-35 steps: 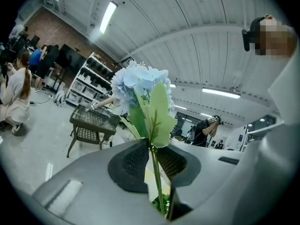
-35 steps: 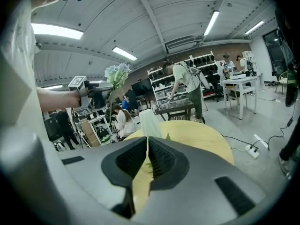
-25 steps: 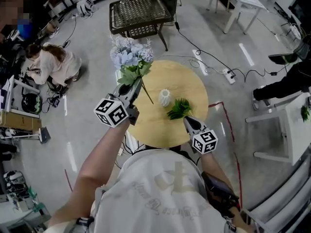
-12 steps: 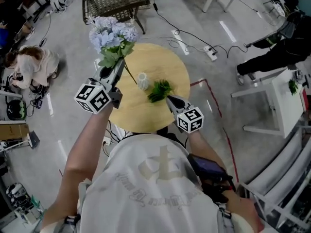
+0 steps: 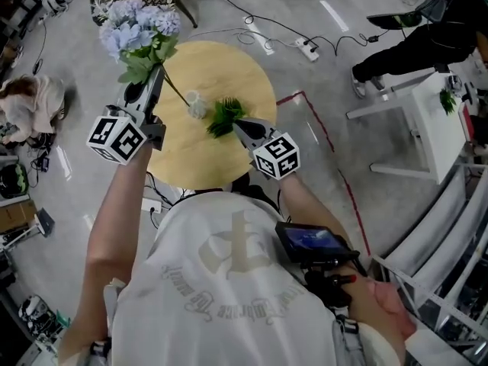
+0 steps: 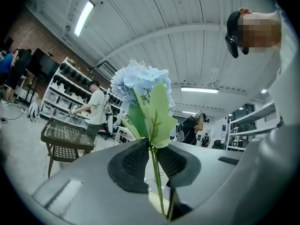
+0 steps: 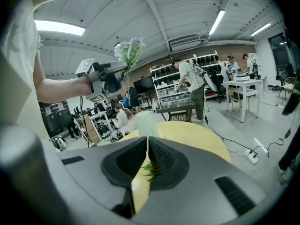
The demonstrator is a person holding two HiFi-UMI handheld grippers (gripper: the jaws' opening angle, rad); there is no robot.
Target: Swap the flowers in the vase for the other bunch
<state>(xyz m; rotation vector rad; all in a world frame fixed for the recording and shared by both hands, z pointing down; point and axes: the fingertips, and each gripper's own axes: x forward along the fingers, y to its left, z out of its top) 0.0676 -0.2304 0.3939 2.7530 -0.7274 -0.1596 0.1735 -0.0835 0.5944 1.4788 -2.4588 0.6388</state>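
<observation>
Left gripper [image 6: 151, 146]: jaws clamped on the thin stem of the blue flower bunch [image 6: 140, 86]. The stem is pinched between the ribbed pads, with the leaves and blooms carried just past the jaw tips. In the head view the lower stem is seen running out of the jaws toward the vase [image 5: 197, 105]; whether its end touches the vase cannot be told.

Right gripper [image 7: 147, 142]: jaws closed tip to tip, with leaves of the green bunch [image 5: 226, 115] caught between the pads. The rest of the foliage is fanned out right at the tips.

The white vase is stood upright just beyond the right gripper's tips, between the two grippers and nearer the right one. No flowers are seated in it as far as can be made out.

The round wooden table [image 5: 236, 63] is spread below and ahead of both tools. A wicker side table [image 6: 68, 135] is seen well beyond the left gripper. A power strip with cables [image 5: 305, 48] is laid on the floor past the table's far edge.
</observation>
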